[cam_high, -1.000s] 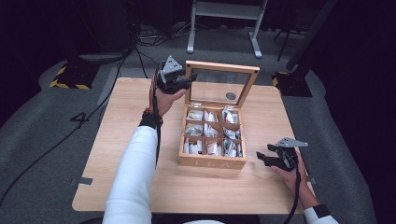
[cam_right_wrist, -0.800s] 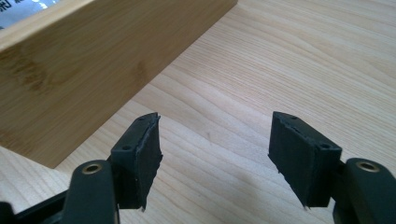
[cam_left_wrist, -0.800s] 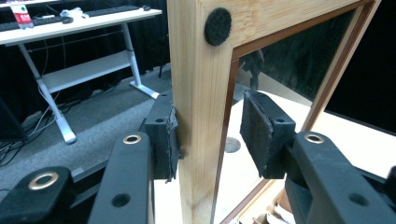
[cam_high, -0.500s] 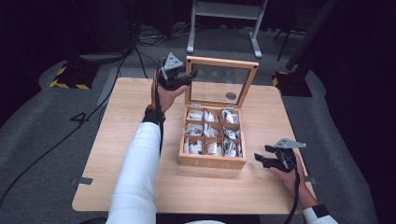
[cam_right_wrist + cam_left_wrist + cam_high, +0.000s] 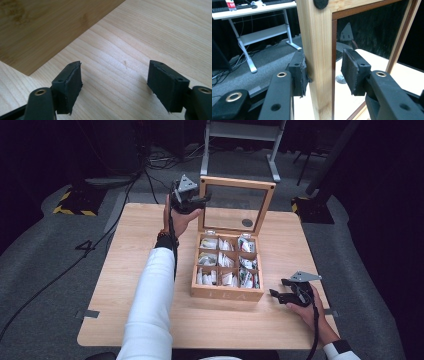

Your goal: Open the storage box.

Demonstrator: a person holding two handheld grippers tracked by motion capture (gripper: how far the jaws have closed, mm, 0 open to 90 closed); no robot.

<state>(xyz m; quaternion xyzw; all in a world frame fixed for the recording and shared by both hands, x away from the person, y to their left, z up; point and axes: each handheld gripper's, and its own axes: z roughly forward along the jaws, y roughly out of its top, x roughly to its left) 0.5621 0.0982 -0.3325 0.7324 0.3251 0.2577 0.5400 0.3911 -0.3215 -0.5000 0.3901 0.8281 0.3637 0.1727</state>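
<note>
High view: your left gripper (image 5: 202,198) clamps the upright glass lid's (image 5: 235,207) left frame; your forearm hides the tea box's (image 5: 227,292) left wall. The packets (image 5: 220,261) blur together. Your right gripper (image 5: 276,294), jaws just widened and empty, rests on the table (image 5: 125,270) just beside the box.

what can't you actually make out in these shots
- Packets in the wooden box, high view: too small to read.
- Lettering on the box front, high view: too faint and small.
- Left gripper, left gripper view: the lid frame blocks where the right-hand pad meets it.
</note>
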